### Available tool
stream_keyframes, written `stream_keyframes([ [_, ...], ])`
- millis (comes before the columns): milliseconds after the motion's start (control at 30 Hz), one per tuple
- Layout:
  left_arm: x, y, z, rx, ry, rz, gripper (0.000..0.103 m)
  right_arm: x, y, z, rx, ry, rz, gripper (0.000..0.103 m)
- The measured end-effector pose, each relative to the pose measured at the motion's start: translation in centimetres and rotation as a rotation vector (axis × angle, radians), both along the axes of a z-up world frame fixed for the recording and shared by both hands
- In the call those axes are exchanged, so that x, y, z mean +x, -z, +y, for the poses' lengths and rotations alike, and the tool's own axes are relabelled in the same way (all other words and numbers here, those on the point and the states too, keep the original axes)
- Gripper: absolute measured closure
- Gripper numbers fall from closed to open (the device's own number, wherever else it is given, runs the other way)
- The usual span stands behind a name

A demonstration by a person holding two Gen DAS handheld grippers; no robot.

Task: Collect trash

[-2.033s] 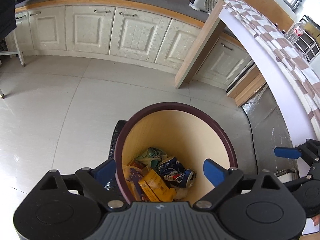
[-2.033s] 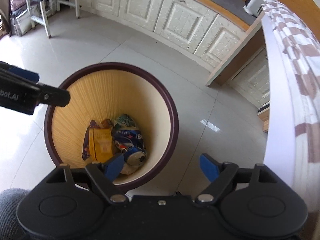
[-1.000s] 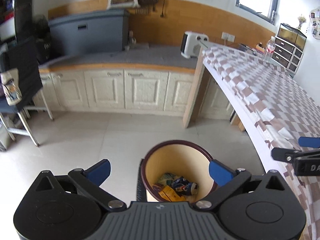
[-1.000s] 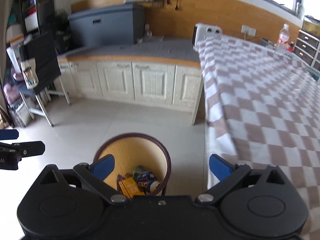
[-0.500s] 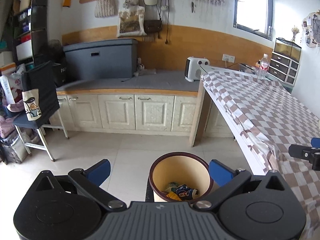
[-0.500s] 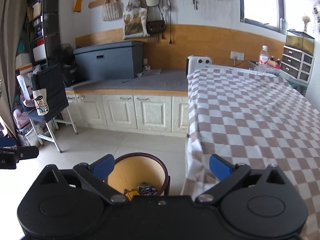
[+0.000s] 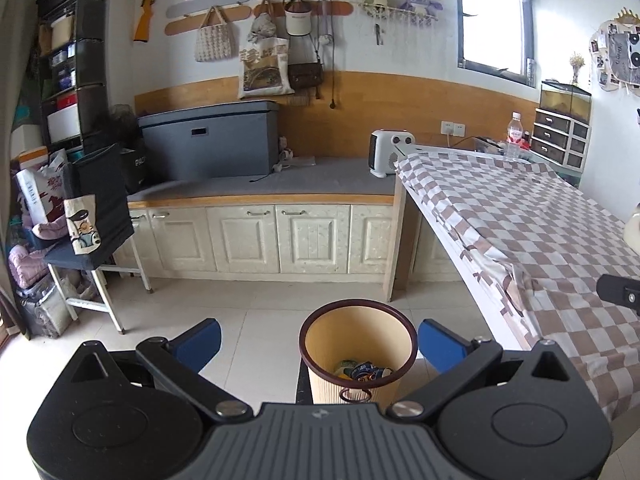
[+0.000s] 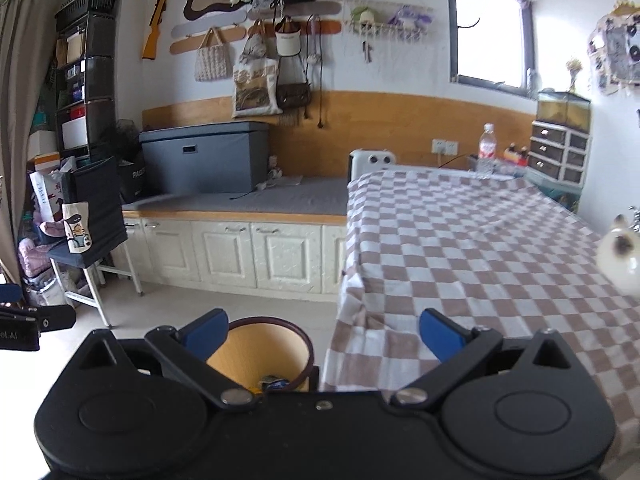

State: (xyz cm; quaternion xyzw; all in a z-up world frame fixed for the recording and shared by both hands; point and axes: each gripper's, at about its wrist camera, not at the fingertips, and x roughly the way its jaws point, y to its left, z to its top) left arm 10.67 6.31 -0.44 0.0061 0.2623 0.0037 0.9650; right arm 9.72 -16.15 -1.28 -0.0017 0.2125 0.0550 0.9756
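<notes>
A round bin (image 7: 359,348) with a dark red rim and pale wood-look walls stands on the floor beside the table. Inside lie a crushed blue can (image 7: 366,371) and other wrappers. The bin also shows in the right wrist view (image 8: 262,354). My left gripper (image 7: 320,344) is open and empty, held high above and in front of the bin. My right gripper (image 8: 322,332) is open and empty, over the table's near left corner. The right gripper's finger (image 7: 618,294) shows at the right edge of the left wrist view.
A table with a brown-and-white checked cloth (image 8: 460,248) fills the right. A water bottle (image 8: 486,148) and a white heater (image 7: 387,154) stand at its far end. Cream cabinets (image 7: 260,240) line the back wall. A chair (image 7: 94,240) stands at left. A white cat figure (image 8: 619,250) sits at right.
Both grippers have risen and tilted up from looking down into the bin to looking across the room. The bin now sits low and small in both views. Both stay open.
</notes>
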Motion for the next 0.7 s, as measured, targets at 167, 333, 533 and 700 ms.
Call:
stream_keyframes([
  [167, -1.6, 0.4, -0.1, -0.001, -0.006, 0.022, 0.0, -2.2, 0.3, -0.4, 0.023, 0.017, -0.007, 0.0],
  [333, -2.5, 0.6, -0.2, 0.011, 0.0, 0.026, 0.0, -3.6, 0.5, 0.1, 0.001, 0.035, 0.004, 0.0],
  [533, -3.4, 0.5, -0.2, 0.0, 0.002, 0.018, 0.0, -4.2, 0.7, 1.0, -0.014, 0.037, 0.021, 0.0],
  [700, -3.5, 0.6, -0.3, 0.018, 0.001, 0.024, 0.0, -4.5, 0.7, 1.5, -0.031, 0.045, 0.022, 0.0],
])
